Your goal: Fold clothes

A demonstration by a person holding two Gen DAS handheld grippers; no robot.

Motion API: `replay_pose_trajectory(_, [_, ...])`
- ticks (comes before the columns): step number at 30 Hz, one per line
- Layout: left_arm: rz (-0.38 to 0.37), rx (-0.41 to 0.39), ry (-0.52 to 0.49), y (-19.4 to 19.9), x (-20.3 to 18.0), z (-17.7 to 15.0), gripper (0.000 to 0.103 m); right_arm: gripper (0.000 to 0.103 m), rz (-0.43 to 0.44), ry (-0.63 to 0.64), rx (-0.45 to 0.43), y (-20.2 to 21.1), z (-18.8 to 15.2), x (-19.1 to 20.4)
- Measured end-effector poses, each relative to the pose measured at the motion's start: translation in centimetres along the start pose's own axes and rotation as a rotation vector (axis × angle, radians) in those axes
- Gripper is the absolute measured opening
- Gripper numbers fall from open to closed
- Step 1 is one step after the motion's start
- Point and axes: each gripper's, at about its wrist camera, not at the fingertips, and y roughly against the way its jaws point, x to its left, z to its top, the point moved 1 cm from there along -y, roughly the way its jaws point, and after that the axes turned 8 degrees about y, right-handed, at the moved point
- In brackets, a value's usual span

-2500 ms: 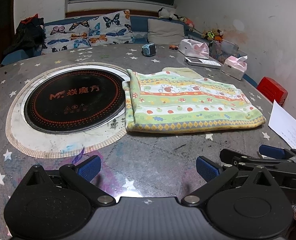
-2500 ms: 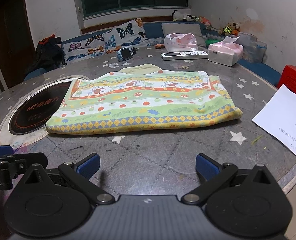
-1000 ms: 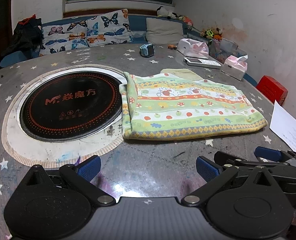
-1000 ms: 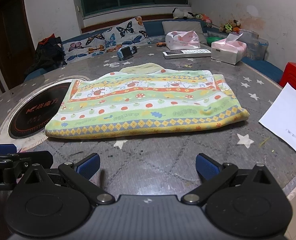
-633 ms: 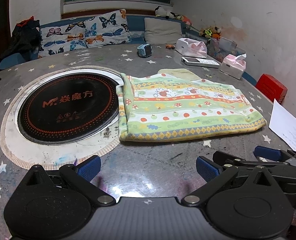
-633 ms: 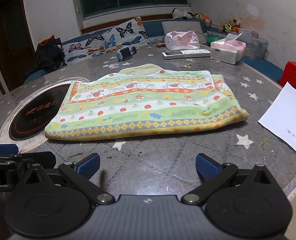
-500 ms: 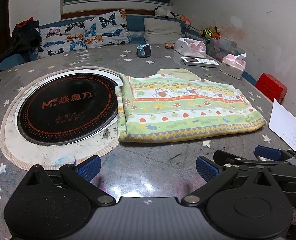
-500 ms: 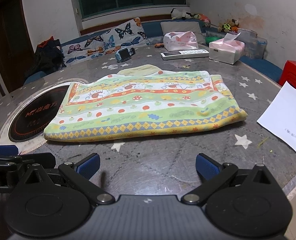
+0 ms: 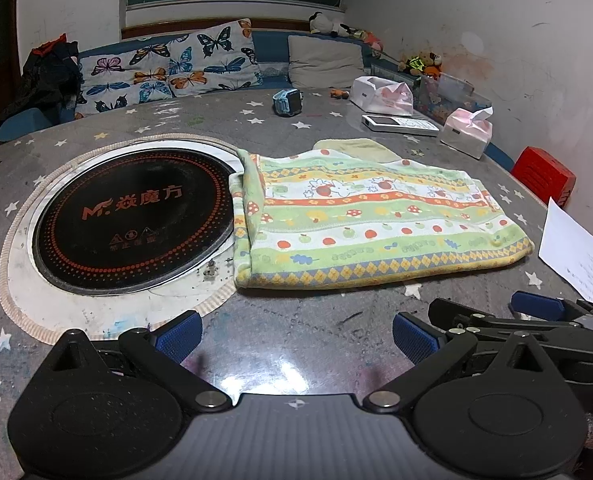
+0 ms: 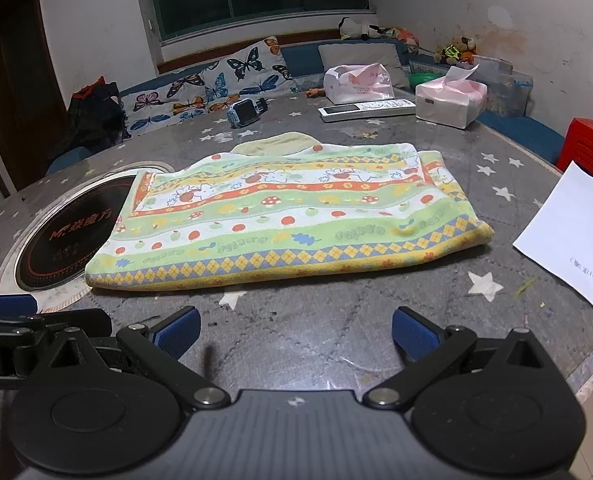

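Observation:
A green and yellow patterned garment point(image 9: 368, 220) lies folded flat on the grey star-print table point(image 9: 296, 320); it also shows in the right wrist view point(image 10: 288, 224). A pale yellow part sticks out at its far edge point(image 10: 274, 142). My left gripper point(image 9: 296, 338) is open and empty, low over the table in front of the garment's near left corner. My right gripper point(image 10: 296, 336) is open and empty, in front of the garment's near edge. The right gripper shows at the right of the left wrist view point(image 9: 536, 320).
A round black induction hob point(image 9: 132, 220) is set in the table left of the garment. A white paper sheet point(image 10: 572, 240) lies at the right. A blue watch point(image 10: 244, 111), remote point(image 10: 366, 107) and tissue packs point(image 10: 450, 102) sit at the far side. A red stool point(image 10: 588, 148) stands beyond the edge.
Both grippers have drifted slightly and stay open. The garment has not moved on the table.

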Motion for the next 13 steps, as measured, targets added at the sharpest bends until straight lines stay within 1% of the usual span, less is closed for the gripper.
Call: replay_pose_trajectory(13, [-0.001, -0.020, -0.015, 0.20, -0.29, 0.31, 0.103, 0.103, 0.001, 0.002, -0.003, 0.09, 0.11, -0.06])
